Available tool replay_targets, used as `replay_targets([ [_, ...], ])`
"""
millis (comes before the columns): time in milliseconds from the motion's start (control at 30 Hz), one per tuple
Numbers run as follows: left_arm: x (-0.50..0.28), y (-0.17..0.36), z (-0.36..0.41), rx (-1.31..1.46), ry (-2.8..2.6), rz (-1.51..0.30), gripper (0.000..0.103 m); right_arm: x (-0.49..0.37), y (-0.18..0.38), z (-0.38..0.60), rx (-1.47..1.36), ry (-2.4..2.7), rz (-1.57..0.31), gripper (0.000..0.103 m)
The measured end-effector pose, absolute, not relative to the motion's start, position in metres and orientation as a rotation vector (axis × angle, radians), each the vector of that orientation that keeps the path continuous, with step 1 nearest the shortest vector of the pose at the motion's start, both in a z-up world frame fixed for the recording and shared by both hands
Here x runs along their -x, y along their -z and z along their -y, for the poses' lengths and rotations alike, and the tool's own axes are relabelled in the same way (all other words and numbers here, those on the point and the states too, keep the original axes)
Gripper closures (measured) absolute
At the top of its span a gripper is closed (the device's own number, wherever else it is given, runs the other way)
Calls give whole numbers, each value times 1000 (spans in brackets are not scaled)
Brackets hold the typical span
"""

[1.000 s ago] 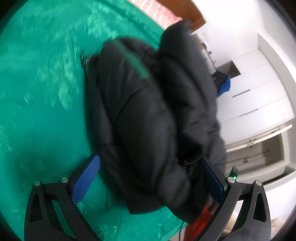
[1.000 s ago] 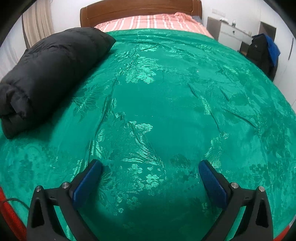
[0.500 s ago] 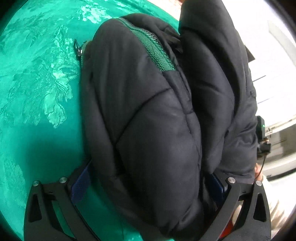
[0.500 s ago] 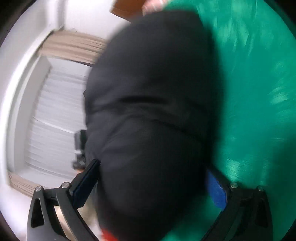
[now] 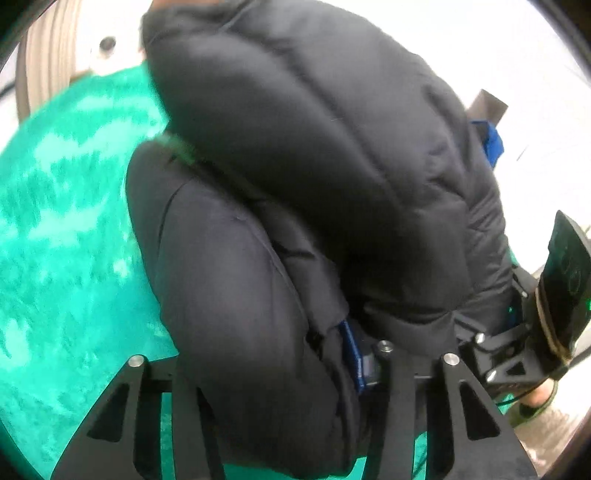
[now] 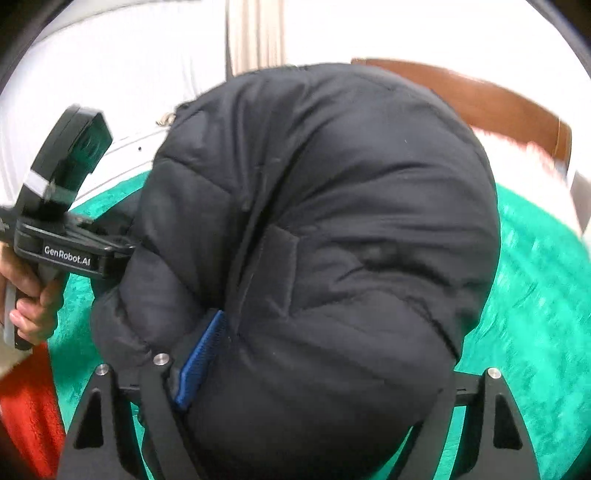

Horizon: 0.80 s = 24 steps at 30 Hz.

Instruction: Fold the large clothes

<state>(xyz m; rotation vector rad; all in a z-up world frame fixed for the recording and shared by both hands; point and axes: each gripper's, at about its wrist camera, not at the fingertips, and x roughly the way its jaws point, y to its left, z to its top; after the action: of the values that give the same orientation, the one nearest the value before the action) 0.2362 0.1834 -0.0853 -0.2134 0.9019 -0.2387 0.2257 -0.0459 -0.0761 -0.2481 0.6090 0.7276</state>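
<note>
A folded black puffer jacket point(image 5: 314, 192) fills both views, bundled thick over the green bedspread point(image 5: 66, 240). My left gripper point(image 5: 266, 354) is shut on the bundle's near end; one blue pad point(image 5: 351, 354) shows, the other is buried in fabric. My right gripper point(image 6: 306, 362) is shut on the jacket point(image 6: 332, 221) from the opposite side, with one blue pad point(image 6: 201, 365) pressed into a fold. Each gripper shows in the other's view, the right one at the right edge point(image 5: 535, 332) and the left one at the left edge point(image 6: 62, 221), held by a hand.
The wooden headboard point(image 6: 480, 99) and a striped pink pillow area point(image 6: 517, 155) lie behind the jacket. A red cloth point(image 6: 26, 406) shows at the bed's edge. A curtain point(image 6: 255, 33) and white wall are behind. A blue item point(image 5: 493, 140) hangs at the right.
Both grippers have closed onto the jacket bundle from opposite sides. The bundle has risen and tilted, and the views have swung toward the wall and headboard.
</note>
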Motion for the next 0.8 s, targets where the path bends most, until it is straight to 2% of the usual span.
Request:
replay_targets([
  [200, -250, 18, -169, 169, 232, -748, 58, -228, 21, 54, 247, -726, -439, 26],
  [333, -286, -7, -161, 141, 195, -688, 56, -288, -2, 66, 151, -763, -480, 25],
  [400, -317, 5, -154, 121, 174, -710, 46, -335, 10, 75, 64, -760, -625, 18],
  [433, -330, 18, -156, 130, 170, -734, 36, -352, 18, 80, 31, -749, -694, 10],
  [467, -344, 40, -161, 164, 165, -785, 29, -372, 34, 87, -2, -708, -792, 7],
  [533, -353, 74, -169, 235, 143, -882, 29, -391, 63, 108, -37, -584, -925, 7],
  [600, -328, 89, -171, 238, 103, -870, 28, -382, 75, 131, -53, -527, -918, 7],
  [633, -315, 87, -170, 229, 106, -826, 22, -374, 74, 142, -64, -531, -891, 7],
  [667, -301, 81, -167, 203, 91, -785, 11, -363, 72, 147, -62, -525, -867, 6],
  [733, -267, 66, -154, 116, 24, -704, 2, -343, 61, 146, -21, -506, -810, 6],
  [800, -240, 50, -138, 24, -30, -622, 1, -322, 50, 152, 27, -485, -732, 6],
])
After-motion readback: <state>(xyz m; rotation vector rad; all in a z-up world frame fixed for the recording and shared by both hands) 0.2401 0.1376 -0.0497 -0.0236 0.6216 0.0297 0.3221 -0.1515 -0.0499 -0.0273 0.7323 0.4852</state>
